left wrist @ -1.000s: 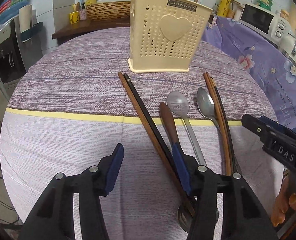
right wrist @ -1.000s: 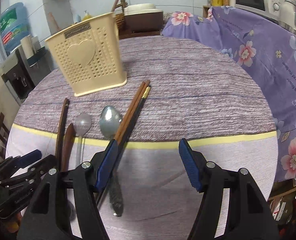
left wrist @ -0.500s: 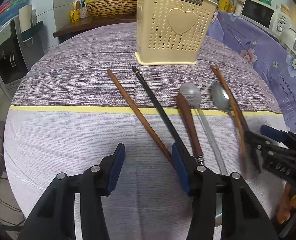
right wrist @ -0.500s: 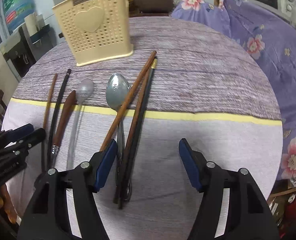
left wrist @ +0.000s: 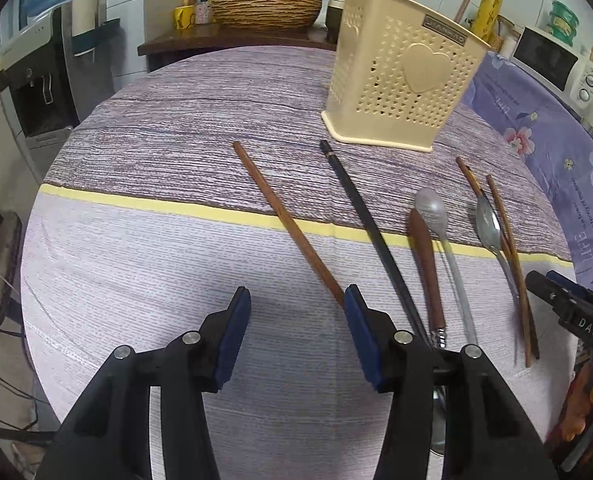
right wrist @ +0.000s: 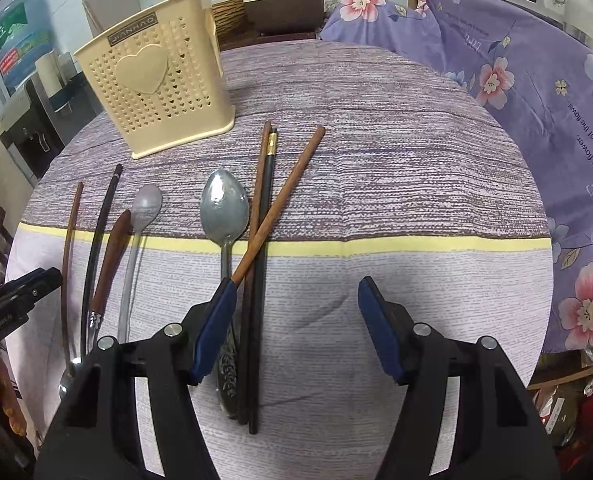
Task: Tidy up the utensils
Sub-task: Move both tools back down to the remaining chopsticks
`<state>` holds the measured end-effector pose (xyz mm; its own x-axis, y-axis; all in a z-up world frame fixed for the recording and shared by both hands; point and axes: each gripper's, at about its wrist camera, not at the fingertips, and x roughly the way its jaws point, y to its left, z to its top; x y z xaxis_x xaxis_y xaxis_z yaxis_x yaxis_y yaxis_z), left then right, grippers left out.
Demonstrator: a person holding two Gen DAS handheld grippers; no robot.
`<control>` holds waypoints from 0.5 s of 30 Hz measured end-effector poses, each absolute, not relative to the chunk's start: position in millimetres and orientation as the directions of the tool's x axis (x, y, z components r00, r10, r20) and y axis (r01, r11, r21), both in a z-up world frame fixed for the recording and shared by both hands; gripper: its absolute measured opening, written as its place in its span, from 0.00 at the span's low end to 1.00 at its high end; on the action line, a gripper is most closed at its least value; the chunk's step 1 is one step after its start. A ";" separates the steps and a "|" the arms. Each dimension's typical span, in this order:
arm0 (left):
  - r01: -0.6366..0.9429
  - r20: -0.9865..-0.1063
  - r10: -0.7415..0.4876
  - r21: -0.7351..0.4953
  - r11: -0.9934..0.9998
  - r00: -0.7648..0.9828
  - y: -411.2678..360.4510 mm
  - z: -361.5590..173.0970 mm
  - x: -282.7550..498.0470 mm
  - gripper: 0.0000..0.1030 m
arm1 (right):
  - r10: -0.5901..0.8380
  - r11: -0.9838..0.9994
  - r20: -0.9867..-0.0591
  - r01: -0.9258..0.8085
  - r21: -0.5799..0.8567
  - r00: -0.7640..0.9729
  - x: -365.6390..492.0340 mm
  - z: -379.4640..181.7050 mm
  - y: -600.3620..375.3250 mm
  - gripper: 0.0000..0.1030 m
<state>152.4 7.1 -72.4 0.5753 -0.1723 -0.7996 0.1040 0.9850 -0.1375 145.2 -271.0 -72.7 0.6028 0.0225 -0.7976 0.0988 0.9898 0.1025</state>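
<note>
Several utensils lie side by side on the striped tablecloth (left wrist: pixel 144 264) before a cream perforated holder (left wrist: pixel 400 76) (right wrist: pixel 152 76). My left gripper (left wrist: pixel 296 320) stands open over bare cloth; the near end of a brown chopstick (left wrist: pixel 284 220) reaches its right pad. Beside it lie a black chopstick (left wrist: pixel 372 236), a brown-handled utensil (left wrist: pixel 424 264), a pale spoon (left wrist: pixel 430 208) and a metal spoon (left wrist: pixel 486 224). My right gripper (right wrist: pixel 296 320) is open too. A brown chopstick (right wrist: pixel 284 200) slants across a black chopstick (right wrist: pixel 262 260), ending at its left pad. The metal spoon (right wrist: pixel 224 208) lies just left.
A purple floral cloth (right wrist: pixel 536 100) covers furniture to the right. A side table with a wicker basket (left wrist: pixel 264 10) stands behind the round table. A microwave (left wrist: pixel 552 60) sits at the far right, a water dispenser (left wrist: pixel 36 96) at the left. A hand (left wrist: pixel 592 408) holds the right gripper.
The left gripper slid left, off the brown and black chopsticks, which now lie fanned apart. In the right view one brown chopstick has swung out and crosses its neighbours. Both jaws kept their width.
</note>
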 end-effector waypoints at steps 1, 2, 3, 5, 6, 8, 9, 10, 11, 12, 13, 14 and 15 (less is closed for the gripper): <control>0.093 -0.801 -0.160 -0.130 0.987 0.576 10.5 -73.4 154.0 0.48 | 0.010 0.990 -0.802 0.107 0.092 0.598 147.4 -73.2 -272.7 0.60; 0.088 -0.799 -0.156 -0.130 0.988 0.580 13.7 -73.7 155.2 0.48 | 0.001 0.989 -0.804 0.119 0.089 0.594 148.6 -73.7 -276.1 0.60; 0.076 -0.800 -0.151 -0.131 0.988 0.580 17.7 -73.4 156.8 0.48 | 0.000 0.986 -0.805 0.134 0.100 0.594 149.1 -73.3 -281.7 0.60; 0.052 -0.801 -0.151 -0.149 0.987 0.579 24.6 -71.6 159.3 0.48 | -0.005 0.980 -0.802 0.162 0.114 0.598 149.6 -70.8 -290.8 0.60; 0.045 -0.794 -0.167 -0.173 0.984 0.584 27.2 -69.3 161.0 0.48 | 0.002 0.977 -0.798 0.169 0.130 0.603 151.2 -68.7 -294.2 0.60; 0.039 -0.787 -0.169 -0.181 0.983 0.593 25.8 -65.9 164.3 0.48 | 0.043 0.968 -0.790 0.170 0.185 0.612 155.3 -65.8 -297.0 0.60; 0.042 -0.783 -0.169 -0.180 0.983 0.599 23.4 -64.4 166.4 0.48 | 0.061 0.963 -0.785 0.171 0.209 0.616 159.6 -64.8 -296.2 0.60; 0.046 -0.779 -0.173 -0.182 0.982 0.603 19.2 -63.4 169.4 0.48 | 0.069 0.961 -0.785 0.169 0.217 0.615 163.2 -65.2 -294.0 0.60; 0.050 -0.779 -0.174 -0.181 0.982 0.602 15.4 -63.5 170.9 0.48 | 0.077 0.961 -0.789 0.165 0.221 0.610 166.2 -66.1 -290.2 0.60; 0.054 -0.781 -0.172 -0.175 0.983 0.601 11.1 -64.6 172.1 0.48 | 0.092 0.961 -0.795 0.154 0.228 0.600 170.1 -68.4 -285.4 0.60; 0.060 -0.783 -0.168 -0.165 0.984 0.599 7.3 -66.6 173.0 0.48 | 0.106 0.963 -0.799 0.139 0.231 0.592 173.0 -70.5 -281.0 0.60; 0.058 -0.788 -0.158 -0.154 0.986 0.596 5.5 -69.4 173.0 0.48 | 0.106 0.968 -0.805 0.125 0.218 0.584 175.1 -73.1 -275.6 0.60; 0.057 -0.792 -0.153 -0.149 0.987 0.591 5.5 -71.6 172.3 0.48 | 0.084 0.976 -0.812 0.115 0.183 0.578 176.5 -75.5 -271.7 0.58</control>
